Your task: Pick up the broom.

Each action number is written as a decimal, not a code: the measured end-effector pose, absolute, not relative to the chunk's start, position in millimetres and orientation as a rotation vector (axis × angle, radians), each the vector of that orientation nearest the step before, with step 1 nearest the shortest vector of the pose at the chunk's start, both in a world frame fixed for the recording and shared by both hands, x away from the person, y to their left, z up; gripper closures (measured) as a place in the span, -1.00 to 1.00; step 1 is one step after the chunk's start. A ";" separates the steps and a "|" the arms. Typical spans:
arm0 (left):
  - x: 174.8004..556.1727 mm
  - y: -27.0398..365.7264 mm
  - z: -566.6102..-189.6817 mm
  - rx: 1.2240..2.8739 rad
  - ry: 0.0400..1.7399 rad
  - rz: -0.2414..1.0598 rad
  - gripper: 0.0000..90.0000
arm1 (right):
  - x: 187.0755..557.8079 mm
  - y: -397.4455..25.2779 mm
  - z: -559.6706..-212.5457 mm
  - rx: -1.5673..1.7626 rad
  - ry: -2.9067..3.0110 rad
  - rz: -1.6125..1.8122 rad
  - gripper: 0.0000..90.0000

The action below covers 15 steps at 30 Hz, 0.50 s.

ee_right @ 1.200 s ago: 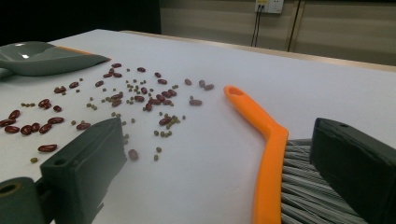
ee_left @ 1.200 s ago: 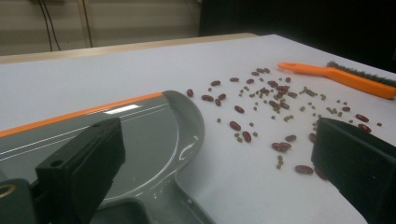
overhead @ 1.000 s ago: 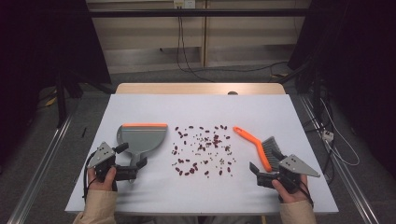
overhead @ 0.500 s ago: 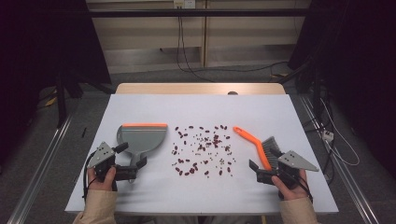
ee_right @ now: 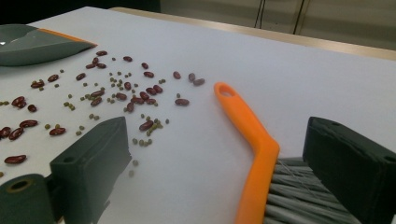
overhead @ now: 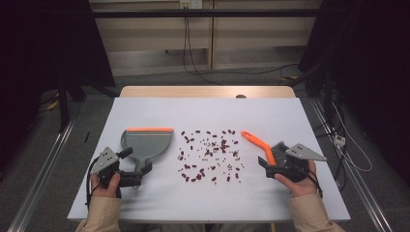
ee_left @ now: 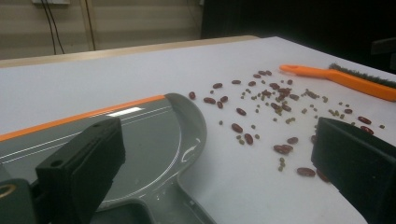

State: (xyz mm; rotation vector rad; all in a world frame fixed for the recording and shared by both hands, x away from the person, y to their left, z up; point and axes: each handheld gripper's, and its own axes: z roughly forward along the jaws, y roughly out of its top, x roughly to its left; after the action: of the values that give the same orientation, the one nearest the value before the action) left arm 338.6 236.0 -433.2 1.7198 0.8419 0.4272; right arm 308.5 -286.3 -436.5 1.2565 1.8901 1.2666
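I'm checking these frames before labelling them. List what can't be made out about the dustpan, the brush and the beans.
- Dustpan: in the left gripper view its handle end is cut off by the bottom edge and a black jaw.
- Brush: in the right gripper view its bristles run behind a jaw and off the frame.
- Scattered beans: in the high view the small green ones are too tiny to count.

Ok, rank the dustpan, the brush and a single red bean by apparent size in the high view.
1. Dustpan, largest.
2. Brush, narrower overall.
3. Red bean, by far the smallest.
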 end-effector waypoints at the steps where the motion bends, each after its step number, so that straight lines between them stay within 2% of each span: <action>1: 338.6 236.0 -433.3 1.720 0.842 0.428 -0.94 | 311.0 -286.3 -436.4 1.268 1.888 1.272 -0.84; 10: 338.5 235.3 -433.3 1.724 0.835 0.425 -0.94 | 333.3 -280.4 -431.2 1.297 1.933 1.217 -0.83; 15: 338.5 235.5 -433.4 1.724 0.835 0.425 -0.94 | 347.5 -280.4 -431.9 1.340 1.962 1.186 -0.76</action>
State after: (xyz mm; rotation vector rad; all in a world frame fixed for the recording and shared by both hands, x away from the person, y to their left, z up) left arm 338.5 235.5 -433.4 1.7237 0.8354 0.4251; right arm 347.5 -280.4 -431.9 1.3402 1.9620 1.1864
